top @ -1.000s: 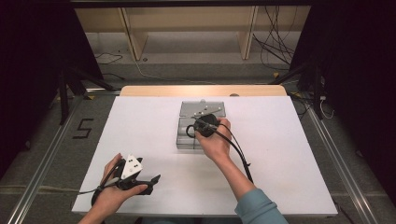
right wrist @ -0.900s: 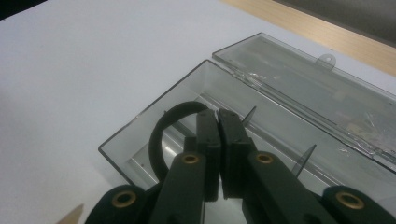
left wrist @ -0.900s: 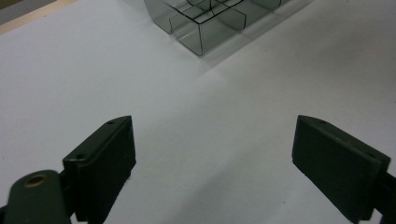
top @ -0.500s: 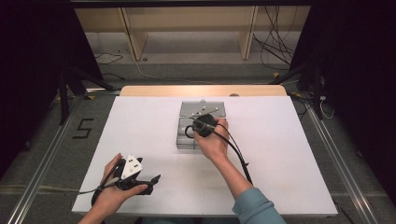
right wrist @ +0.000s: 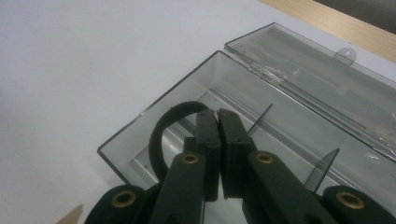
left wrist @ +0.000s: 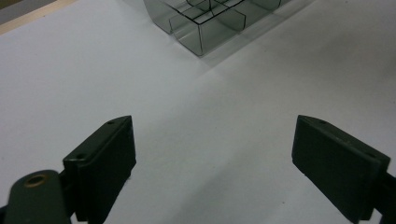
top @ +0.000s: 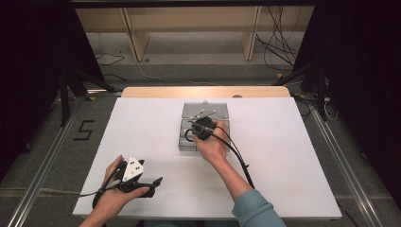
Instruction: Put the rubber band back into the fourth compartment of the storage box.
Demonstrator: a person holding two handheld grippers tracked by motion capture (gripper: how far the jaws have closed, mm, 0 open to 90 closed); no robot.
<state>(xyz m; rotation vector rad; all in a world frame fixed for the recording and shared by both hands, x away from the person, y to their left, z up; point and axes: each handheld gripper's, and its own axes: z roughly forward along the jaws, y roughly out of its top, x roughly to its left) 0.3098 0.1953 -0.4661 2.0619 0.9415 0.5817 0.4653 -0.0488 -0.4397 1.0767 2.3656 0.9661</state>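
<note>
One clear plastic compartment box (top: 204, 135) sits mid-tabletop (top: 142, 137), its single hinged lid (right wrist: 322, 79) lying open flat behind it. The right hand-held gripper (right wrist: 218, 116), jaws pressed together, pinches one black band (right wrist: 161, 135) over the box's near compartment. The left hand-held gripper (left wrist: 212, 154) rests wide apart, holding nothing, near the tabletop's front edge.

From where I stand, one sign can be read: a large dark figure "5" (top: 85, 130) marked on the grey floor (top: 42, 156), just left of the white counter (top: 142, 142). Nothing else carries legible writing.
</note>
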